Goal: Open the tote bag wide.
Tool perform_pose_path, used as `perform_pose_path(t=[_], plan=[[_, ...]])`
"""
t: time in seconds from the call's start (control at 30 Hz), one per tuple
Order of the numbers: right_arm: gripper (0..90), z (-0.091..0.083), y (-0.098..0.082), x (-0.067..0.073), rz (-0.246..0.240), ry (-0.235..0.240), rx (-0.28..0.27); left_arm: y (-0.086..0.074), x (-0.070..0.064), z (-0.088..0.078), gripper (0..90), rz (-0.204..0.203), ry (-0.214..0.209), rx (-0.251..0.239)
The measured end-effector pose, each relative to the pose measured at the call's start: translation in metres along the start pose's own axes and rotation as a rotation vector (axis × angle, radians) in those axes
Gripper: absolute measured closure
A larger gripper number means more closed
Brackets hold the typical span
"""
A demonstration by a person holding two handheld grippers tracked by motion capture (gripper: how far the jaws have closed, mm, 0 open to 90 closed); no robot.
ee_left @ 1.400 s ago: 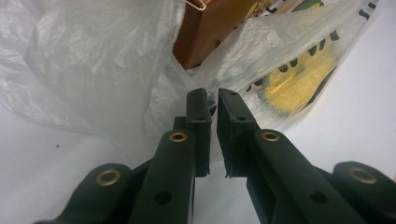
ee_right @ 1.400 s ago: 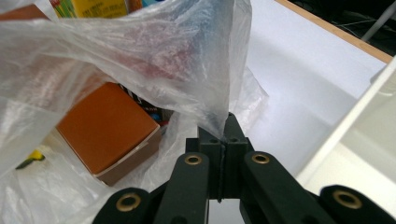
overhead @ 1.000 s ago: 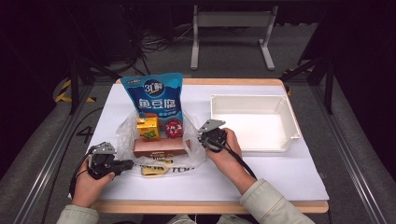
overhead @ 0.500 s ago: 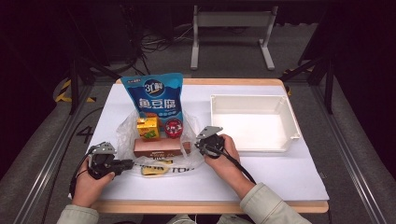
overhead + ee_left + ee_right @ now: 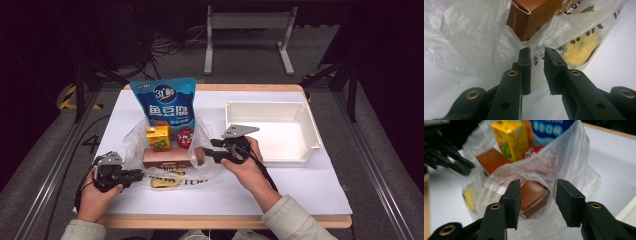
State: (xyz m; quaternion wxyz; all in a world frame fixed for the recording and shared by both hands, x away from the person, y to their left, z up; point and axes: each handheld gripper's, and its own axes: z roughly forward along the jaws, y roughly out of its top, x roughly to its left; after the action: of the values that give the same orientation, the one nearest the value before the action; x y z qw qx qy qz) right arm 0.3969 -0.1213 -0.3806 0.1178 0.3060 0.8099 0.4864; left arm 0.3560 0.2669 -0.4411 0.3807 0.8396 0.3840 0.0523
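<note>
Currently the left gripper (image 5: pixel 131 175) rests at the bag's (image 5: pixel 134 140) left edge, jaws slightly parted and just opening; film lies in the gap, but whether the pads (image 5: pixel 524 60) pinch it cannot be told. The bag lies slack on the table (image 5: pixel 320 185), left of centre, holding a brown box (image 5: pixel 167 156), a yellow carton (image 5: pixel 157 137) and a red can (image 5: pixel 185 136), with a blue pouch (image 5: pixel 167 102) upright behind.

The box lies flat, long axis running left to right, one end toward each gripper (its right end pokes from the bag mouth). The right gripper (image 5: pixel 209 151) points left at that end, jaws spread and just opening; in the right gripper view the end (image 5: pixel 532 195) sits between the pads without contact. This hand is judged the nearer for a pull along the axis. The white tray (image 5: pixel 305 120) stands farther right.
</note>
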Motion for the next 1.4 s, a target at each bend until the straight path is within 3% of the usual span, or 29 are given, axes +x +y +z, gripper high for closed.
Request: perform_pose_path(t=[0.17, 0.2, 0.23, 0.27, 0.5, 0.57, 0.6, 0.63, 0.73, 0.8, 0.87, 1.0, 1.23, 1.4], plan=[[53.5, -0.011, 0.01, 0.012, -0.018, 0.025, -0.042, 0.0, 0.0, -0.001, 75.6, 0.003, 0.002, -0.01], [52.9, -0.012, 0.012, 0.02, -0.026, 0.06, -0.045, 0.0, 0.0, -0.001, 75.6, 0.004, 0.002, -0.009], [52.9, -0.012, 0.012, 0.02, -0.026, 0.06, -0.045, 0.0, 0.0, -0.001, 75.6, 0.004, 0.001, -0.009], [51.6, -0.008, 0.012, 0.026, -0.033, 0.088, -0.032, 0.0, 0.0, -0.001, 75.6, 0.002, -0.002, -0.01], [41.5, 0.013, 0.002, 0.04, -0.049, 0.139, 0.056, 0.0, 0.0, -0.001, 75.6, 0.005, -0.006, -0.01], [42.4, 0.019, -0.002, 0.044, -0.078, 0.116, 0.077, 0.0, -0.001, -0.001, 75.6, 0.004, -0.005, -0.006], [58.0, 0.023, -0.005, 0.044, -0.121, 0.072, 0.106, 0.0, 0.0, -0.001, 75.6, 0.011, -0.005, -0.006], [58.0, 0.023, -0.005, 0.044, -0.121, 0.072, 0.106, 0.0, -0.001, -0.001, 75.6, 0.005, -0.007, -0.007], [82.7, 0.023, -0.006, 0.038, -0.149, -0.001, 0.144, 0.0, 0.0, -0.001, 75.6, 0.007, -0.008, -0.005], [89.7, 0.021, -0.008, 0.032, -0.154, -0.052, 0.151, 0.0, 0.0, -0.001, 75.6, 0.009, -0.008, -0.005], [90.0, 0.019, -0.01, 0.026, -0.164, -0.114, 0.167, 0.0, -0.001, -0.001, 75.6, 0.011, -0.008, -0.004], [90.0, 0.023, -0.02, 0.015, -0.145, -0.165, 0.222, 0.001, 0.0, 0.0, 75.6, 0.015, -0.006, -0.001], [90.0, 0.035, -0.035, 0.009, -0.134, -0.16, 0.315, 0.0, 0.0, 0.0, 76.2, 0.008, -0.006, -0.001], [90.0, 0.03, -0.045, 0.005, -0.136, -0.154, 0.353, -0.002, 0.002, -0.002, 76.4, 0.0, -0.001, -0.006]])
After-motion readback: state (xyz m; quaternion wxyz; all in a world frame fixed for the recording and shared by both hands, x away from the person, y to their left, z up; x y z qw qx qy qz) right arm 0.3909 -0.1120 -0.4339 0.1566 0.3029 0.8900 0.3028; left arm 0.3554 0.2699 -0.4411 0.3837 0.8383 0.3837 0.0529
